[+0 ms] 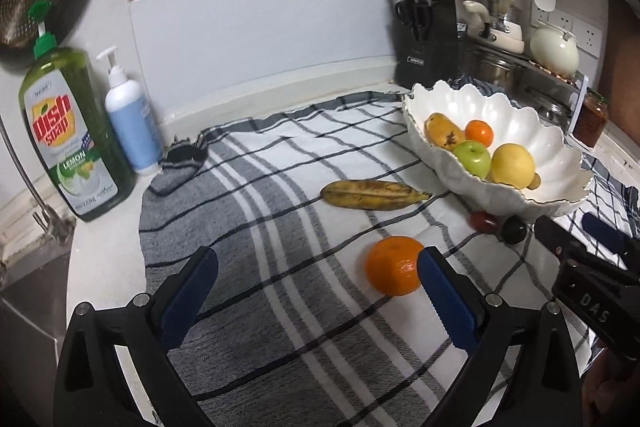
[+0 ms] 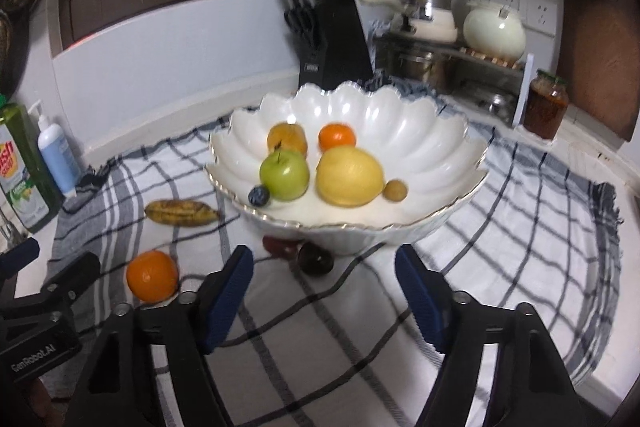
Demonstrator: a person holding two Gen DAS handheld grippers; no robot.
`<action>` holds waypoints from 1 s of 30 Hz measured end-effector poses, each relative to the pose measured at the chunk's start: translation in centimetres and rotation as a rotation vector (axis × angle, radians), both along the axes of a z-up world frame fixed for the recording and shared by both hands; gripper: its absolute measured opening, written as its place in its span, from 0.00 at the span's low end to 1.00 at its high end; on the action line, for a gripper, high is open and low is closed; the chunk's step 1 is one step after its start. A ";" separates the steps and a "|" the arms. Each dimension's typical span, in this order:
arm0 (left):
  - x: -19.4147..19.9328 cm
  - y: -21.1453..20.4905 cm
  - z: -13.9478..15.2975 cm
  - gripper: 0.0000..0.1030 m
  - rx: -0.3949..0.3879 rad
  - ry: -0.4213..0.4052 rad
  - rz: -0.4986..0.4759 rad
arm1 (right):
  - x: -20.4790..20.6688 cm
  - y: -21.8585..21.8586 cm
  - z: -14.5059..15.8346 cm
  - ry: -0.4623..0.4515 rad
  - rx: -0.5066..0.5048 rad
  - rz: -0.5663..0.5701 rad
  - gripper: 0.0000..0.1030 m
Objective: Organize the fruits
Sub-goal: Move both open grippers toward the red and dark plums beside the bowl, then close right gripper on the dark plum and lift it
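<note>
Orange (image 1: pixel 394 265) nearest; one banana (image 1: pixel 374 194); bowl (image 2: pixel 432 131) (six fruits).

Left claw (image 1: pixel 318 267) and right claw (image 2: pixel 324 263) both gape wide, holding nothing, side by side

On a kitchen counter, the scalloped white bowl (image 2: pixel 448 155) hides part of a reddish fruit (image 2: pixel 278 245) tucked under its near rim; its kind cannot be told. In the left wrist view the left gripper's finger (image 1: pixel 444 291) covers one side of the orange (image 1: pixel 390 265), and the yellow fruit (image 1: pixel 513 165) masks most of a small brown one (image 1: pixel 535 181). The dish soap bottle (image 2: pixel 18 167) is cut by the picture's left edge.
</note>
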State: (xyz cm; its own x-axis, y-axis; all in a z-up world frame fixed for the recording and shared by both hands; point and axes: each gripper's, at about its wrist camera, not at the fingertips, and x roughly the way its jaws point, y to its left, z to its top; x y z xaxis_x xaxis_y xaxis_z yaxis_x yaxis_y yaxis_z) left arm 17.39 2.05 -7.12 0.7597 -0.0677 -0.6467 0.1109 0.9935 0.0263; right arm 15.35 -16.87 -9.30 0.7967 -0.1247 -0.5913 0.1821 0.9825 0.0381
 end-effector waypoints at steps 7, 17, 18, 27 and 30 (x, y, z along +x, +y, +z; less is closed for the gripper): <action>0.3 0.0 -0.3 0.98 -0.004 0.008 -0.002 | 1.7 -0.4 -1.4 0.051 0.030 -0.013 0.57; 1.3 0.4 -0.7 0.98 -0.003 0.024 0.006 | 3.5 -0.2 -2.6 0.103 0.015 -0.060 0.53; 1.4 0.5 -0.8 0.98 -0.005 0.027 0.005 | 3.6 -0.2 -2.6 0.105 0.014 -0.067 0.52; 1.8 0.9 -1.5 0.98 -0.022 0.049 0.004 | 4.9 -0.1 -3.8 0.151 0.062 -0.065 0.32; 1.7 0.8 -1.5 0.98 -0.026 0.048 0.000 | 4.9 -0.1 -3.7 0.142 0.076 -0.066 0.32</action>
